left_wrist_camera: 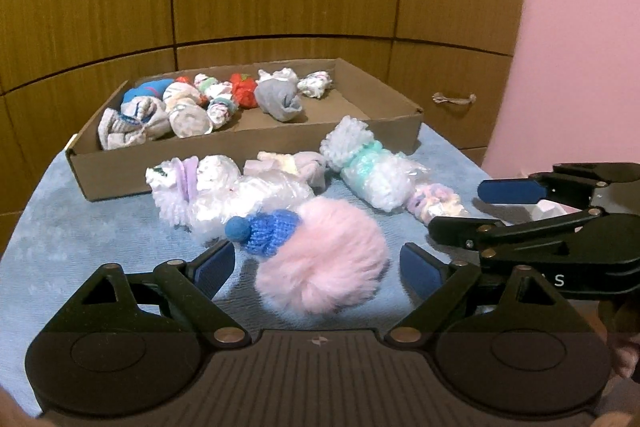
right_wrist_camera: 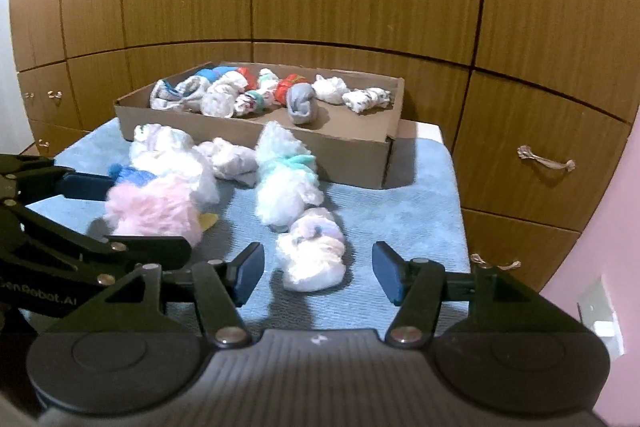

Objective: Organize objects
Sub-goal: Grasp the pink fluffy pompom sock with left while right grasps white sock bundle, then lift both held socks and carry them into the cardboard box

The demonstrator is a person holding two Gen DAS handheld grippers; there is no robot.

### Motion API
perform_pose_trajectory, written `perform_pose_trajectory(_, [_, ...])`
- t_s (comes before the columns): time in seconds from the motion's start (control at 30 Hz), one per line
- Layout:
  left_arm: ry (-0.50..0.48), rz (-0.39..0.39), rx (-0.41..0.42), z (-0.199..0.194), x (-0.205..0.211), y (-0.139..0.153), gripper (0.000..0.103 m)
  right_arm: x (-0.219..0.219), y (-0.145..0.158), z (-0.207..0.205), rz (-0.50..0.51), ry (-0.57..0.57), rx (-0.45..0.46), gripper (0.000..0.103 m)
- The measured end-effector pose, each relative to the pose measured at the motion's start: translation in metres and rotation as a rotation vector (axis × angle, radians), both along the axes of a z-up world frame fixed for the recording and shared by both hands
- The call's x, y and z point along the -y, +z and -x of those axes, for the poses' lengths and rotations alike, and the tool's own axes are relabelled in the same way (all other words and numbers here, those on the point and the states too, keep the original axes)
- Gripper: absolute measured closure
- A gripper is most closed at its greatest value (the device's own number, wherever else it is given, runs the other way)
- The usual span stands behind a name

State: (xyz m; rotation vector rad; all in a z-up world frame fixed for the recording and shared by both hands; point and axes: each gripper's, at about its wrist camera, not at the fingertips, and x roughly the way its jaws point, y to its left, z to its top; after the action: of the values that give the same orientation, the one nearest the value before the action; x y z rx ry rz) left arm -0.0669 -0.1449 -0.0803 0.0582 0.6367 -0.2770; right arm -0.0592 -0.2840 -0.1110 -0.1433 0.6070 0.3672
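A pink fluffy pompom with a blue knitted cap (left_wrist_camera: 320, 255) lies on the blue cloth between the fingers of my open left gripper (left_wrist_camera: 318, 267); it also shows in the right wrist view (right_wrist_camera: 154, 207). My right gripper (right_wrist_camera: 318, 277) is open around a small pastel bundle wrapped in plastic (right_wrist_camera: 312, 255), which also shows in the left wrist view (left_wrist_camera: 434, 201). A white and mint bundle (right_wrist_camera: 286, 175), a white and lilac bundle (left_wrist_camera: 216, 191) and a small pale bundle (right_wrist_camera: 232, 157) lie behind. A cardboard tray (left_wrist_camera: 248, 141) holds several rolled socks (left_wrist_camera: 184, 107).
The blue cloth (right_wrist_camera: 400, 211) covers a small table whose right edge is near the tray's corner. Wooden cabinet doors and drawers with handles (right_wrist_camera: 546, 159) stand behind. A pink wall (left_wrist_camera: 580, 39) is on the right.
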Motion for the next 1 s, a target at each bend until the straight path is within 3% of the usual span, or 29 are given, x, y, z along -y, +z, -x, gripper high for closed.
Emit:
perform_pose_trajectory(0.17, [0.052,0.0,0.007,0.001,0.005,-0.007,0.011,0.002,-0.003,-0.003,-0.019,0.015,-0.005,0.05])
perform_pose_trajectory(0.3, [0.052,0.011,0.006,0.001,0.007,-0.009,0.018,0.001,-0.004,-0.006,-0.022,0.031,-0.006,0.057])
perform_pose_trajectory(0.43, [0.053,0.026,0.007,0.0,0.007,-0.008,0.034,-0.001,-0.006,-0.007,-0.017,0.035,-0.004,0.062])
perform_pose_trajectory(0.47, [0.052,0.024,0.01,0.0,0.006,-0.008,0.038,-0.001,-0.007,-0.007,-0.021,0.034,-0.003,0.069])
perform_pose_trajectory(0.5, [0.05,0.023,0.013,0.0,0.006,-0.008,0.049,0.0,-0.007,-0.006,-0.027,0.033,-0.002,0.071])
perform_pose_trajectory(0.53, [0.043,0.023,0.01,-0.001,0.005,-0.008,0.052,0.0,-0.008,-0.007,-0.033,0.03,-0.005,0.071])
perform_pose_trajectory(1.0, [0.043,0.0,0.015,0.015,-0.023,-0.008,0.056,0.011,-0.007,0.018,-0.055,-0.006,0.006,0.072])
